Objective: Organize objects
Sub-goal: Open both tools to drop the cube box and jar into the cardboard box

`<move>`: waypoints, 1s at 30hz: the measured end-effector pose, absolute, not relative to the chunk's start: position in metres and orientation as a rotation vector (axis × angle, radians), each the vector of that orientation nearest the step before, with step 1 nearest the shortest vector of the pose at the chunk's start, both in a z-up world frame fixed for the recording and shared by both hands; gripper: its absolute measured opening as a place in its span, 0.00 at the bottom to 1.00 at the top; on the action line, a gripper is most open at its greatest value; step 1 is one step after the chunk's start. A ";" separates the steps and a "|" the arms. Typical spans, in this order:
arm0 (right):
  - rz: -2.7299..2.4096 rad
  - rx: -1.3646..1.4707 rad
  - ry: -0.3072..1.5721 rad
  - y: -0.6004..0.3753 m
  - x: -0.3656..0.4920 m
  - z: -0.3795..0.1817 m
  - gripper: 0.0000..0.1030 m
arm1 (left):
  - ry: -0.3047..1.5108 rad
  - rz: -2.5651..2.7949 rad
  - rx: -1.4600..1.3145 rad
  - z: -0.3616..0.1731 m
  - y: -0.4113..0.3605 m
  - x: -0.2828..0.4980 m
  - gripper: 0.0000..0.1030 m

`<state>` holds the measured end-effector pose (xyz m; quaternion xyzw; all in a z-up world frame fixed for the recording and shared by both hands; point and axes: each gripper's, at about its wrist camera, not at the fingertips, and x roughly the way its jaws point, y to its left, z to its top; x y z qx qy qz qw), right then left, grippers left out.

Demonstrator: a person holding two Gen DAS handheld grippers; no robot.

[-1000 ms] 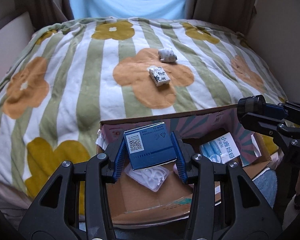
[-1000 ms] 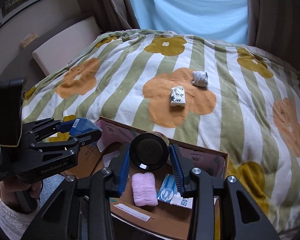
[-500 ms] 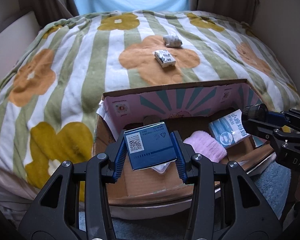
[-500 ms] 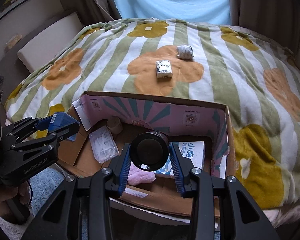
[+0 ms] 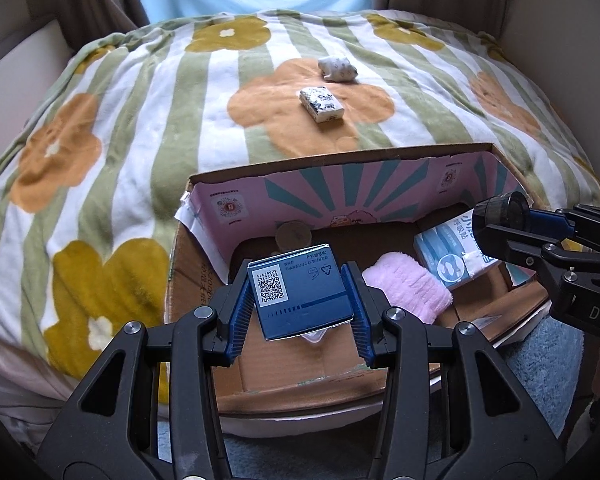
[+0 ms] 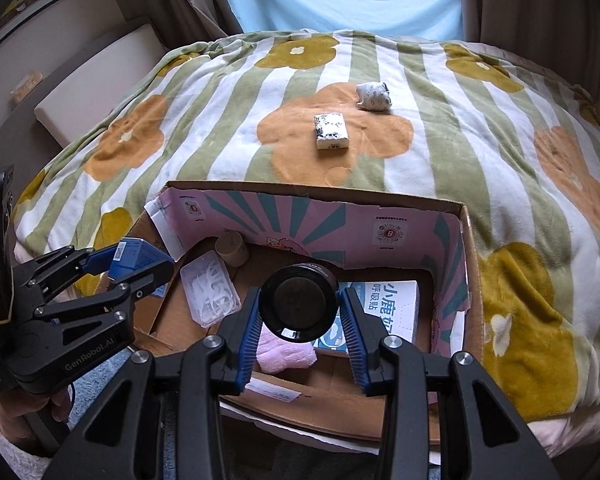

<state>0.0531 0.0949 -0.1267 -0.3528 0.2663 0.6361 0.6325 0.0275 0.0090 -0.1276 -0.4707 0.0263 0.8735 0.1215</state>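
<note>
The left gripper (image 5: 299, 300) is clamped on a blue box (image 5: 300, 295), pads flat against its two short sides so it hangs level over the near-left part of the cardboard box (image 5: 340, 156); just beneath it sits a clear plastic case (image 6: 211, 294). This looks like a carry into the container, with release likely next. To its right, the right gripper (image 6: 300, 312) is closed around a black jar (image 6: 298, 305), squeezed across its round body, held above a pink cloth (image 6: 286, 350) and a white-and-blue packet (image 6: 392, 304). Beyond both tools, on the flowered blanket (image 5: 120, 120), a small patterned packet (image 5: 322, 103) and a crumpled wad (image 5: 337, 69) lie well apart from the fingers, not yet collected.
</note>
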 end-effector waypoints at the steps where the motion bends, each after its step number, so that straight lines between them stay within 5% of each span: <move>1: 1.457 -0.807 0.614 0.096 0.053 -0.127 0.35 | 0.088 2.556 -1.360 -0.127 0.010 0.028 0.39; 4: 1.448 -0.820 0.615 0.100 0.051 -0.129 0.36 | 0.138 2.563 -1.285 -0.120 0.015 0.032 0.48; 5: 1.447 -0.817 0.626 0.101 0.052 -0.130 0.43 | 0.151 2.571 -1.270 -0.118 0.016 0.033 0.76; 7: 1.441 -0.808 0.669 0.104 0.055 -0.130 0.64 | 0.191 2.643 -1.252 -0.113 0.016 0.033 1.00; 9: 1.403 -0.778 0.681 0.106 0.064 -0.127 0.89 | 0.146 2.609 -1.248 -0.112 0.011 0.030 1.00; 11: 1.411 -0.742 0.693 0.105 0.071 -0.124 0.95 | 0.105 2.600 -1.270 -0.113 0.006 0.027 1.00; 30: 1.370 -0.776 0.653 0.107 0.070 -0.121 0.95 | 0.084 2.604 -1.312 -0.117 0.002 0.021 1.00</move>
